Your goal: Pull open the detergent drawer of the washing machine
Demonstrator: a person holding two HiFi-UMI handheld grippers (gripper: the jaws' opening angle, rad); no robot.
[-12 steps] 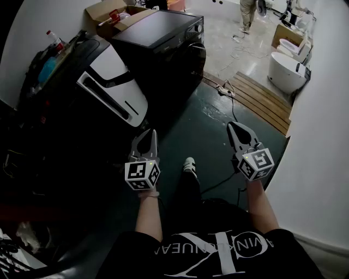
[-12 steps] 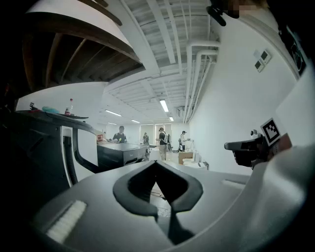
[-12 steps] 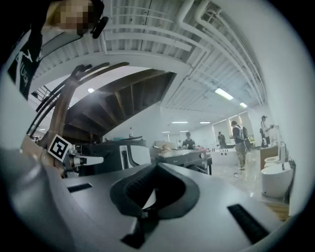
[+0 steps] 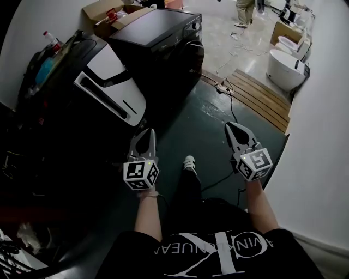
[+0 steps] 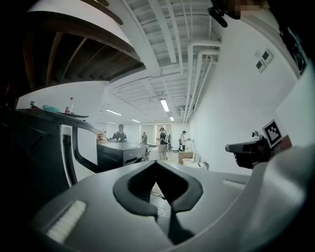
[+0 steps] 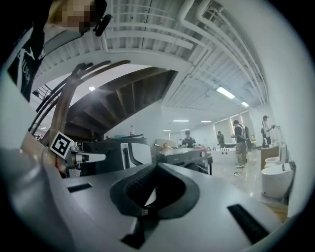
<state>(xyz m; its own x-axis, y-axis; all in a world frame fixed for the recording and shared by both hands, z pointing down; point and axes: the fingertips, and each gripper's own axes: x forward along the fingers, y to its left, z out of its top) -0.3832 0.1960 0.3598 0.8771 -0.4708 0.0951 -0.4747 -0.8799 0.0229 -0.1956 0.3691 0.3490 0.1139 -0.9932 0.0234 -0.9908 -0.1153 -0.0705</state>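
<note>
The black washing machine stands far ahead at the top of the head view, door and control panel facing right; I cannot make out its detergent drawer. It also shows small in the left gripper view as the washing machine and in the right gripper view as the washing machine. My left gripper and right gripper are held level at waist height, well short of the machine. The left gripper has its tips together, empty. The right gripper is likewise shut on nothing.
A white-and-black appliance leans at the left beside dark clutter. Wooden planks, a floor cable and white toilets lie to the right. A cardboard box sits behind the machine. People stand in the background.
The head view has shifted slightly, so the scene sits a touch higher. Both grippers keep their places and stay shut.
</note>
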